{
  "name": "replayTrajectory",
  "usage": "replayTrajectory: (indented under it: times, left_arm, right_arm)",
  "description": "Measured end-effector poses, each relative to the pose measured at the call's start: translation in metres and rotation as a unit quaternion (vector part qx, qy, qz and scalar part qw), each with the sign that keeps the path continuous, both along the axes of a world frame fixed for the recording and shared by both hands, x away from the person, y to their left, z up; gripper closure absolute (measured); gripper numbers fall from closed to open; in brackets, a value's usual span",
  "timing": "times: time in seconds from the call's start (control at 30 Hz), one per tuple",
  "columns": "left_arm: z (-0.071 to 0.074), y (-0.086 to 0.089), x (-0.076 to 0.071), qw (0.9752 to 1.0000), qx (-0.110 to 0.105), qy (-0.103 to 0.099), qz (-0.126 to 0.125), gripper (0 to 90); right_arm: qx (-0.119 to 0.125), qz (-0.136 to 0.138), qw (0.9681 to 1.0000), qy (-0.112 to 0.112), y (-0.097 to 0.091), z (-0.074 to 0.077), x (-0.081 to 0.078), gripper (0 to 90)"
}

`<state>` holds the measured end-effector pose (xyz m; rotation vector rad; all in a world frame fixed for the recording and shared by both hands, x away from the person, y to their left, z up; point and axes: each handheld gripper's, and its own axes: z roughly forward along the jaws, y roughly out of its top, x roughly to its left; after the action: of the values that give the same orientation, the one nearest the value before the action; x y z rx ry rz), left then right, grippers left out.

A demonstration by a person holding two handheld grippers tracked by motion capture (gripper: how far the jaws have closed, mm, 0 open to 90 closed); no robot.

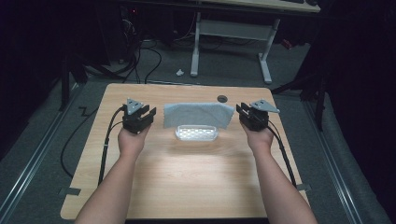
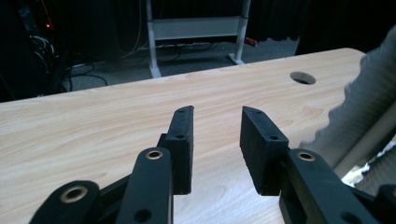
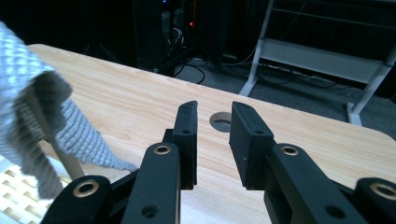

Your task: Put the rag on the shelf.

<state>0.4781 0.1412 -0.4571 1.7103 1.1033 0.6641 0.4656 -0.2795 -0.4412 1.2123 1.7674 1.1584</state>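
While both grippers hover at the far half of the wooden table (image 1: 187,182) in the high view, the grey cloth (image 1: 198,114) lies between them, draped over the back of a clear, ribbed tray (image 1: 197,133). The left gripper (image 1: 148,113) sits just left of the cloth, the right gripper (image 1: 241,112) just right of it, neither touching it. A pull from one side alone would likely drag the tray along or tip it.

From the left gripper view, the left gripper (image 2: 216,140) stands partly open with nothing between its jaws, aimed at bare wood. The cloth (image 2: 369,88) hangs at the far right edge, blurred, beside the cable hole (image 2: 302,77). Closing now would catch air; the gripper must swing toward the cloth first.

From the right gripper view, the right gripper (image 3: 212,140) is likewise partly open and empty, pointing at the cable hole (image 3: 221,121). The cloth (image 3: 42,112) droops at the left over the tray (image 3: 16,191). Pinching too deep there risks clamping the tray rim with the fabric.
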Motion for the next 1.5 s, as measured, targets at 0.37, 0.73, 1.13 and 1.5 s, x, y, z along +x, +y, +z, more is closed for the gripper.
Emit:
replayTrajectory:
  times: [0.37, 0.73, 1.13, 1.5]
  left_arm:
    - [-0.002, 0.011, -0.023, 0.9998, 0.008, 0.004, -0.017, 60.9]
    - [-0.011, 0.015, -0.083, 0.9987, -0.005, 0.004, -0.05, 54.5]
    - [-0.026, -0.001, -0.16, 0.9959, 0.005, 0.014, -0.09, 40.3]
    - [-0.049, -0.036, -0.208, 0.9873, 0.095, -0.008, -0.127, 32.9]
  right_arm:
    - [-0.015, 0.006, 0.9999, 0.003, -0.009, -0.002, -0.026, 68.1]
    - [-0.023, 0.032, 0.9992, -0.006, -0.012, -0.005, -0.075, 63.6]
    - [-0.022, 0.067, 0.9974, -0.015, 0.004, -0.022, -0.153, 52.4]
    - [-0.033, 0.092, 0.9951, 0.014, 0.029, -0.058, -0.183, 40.4]
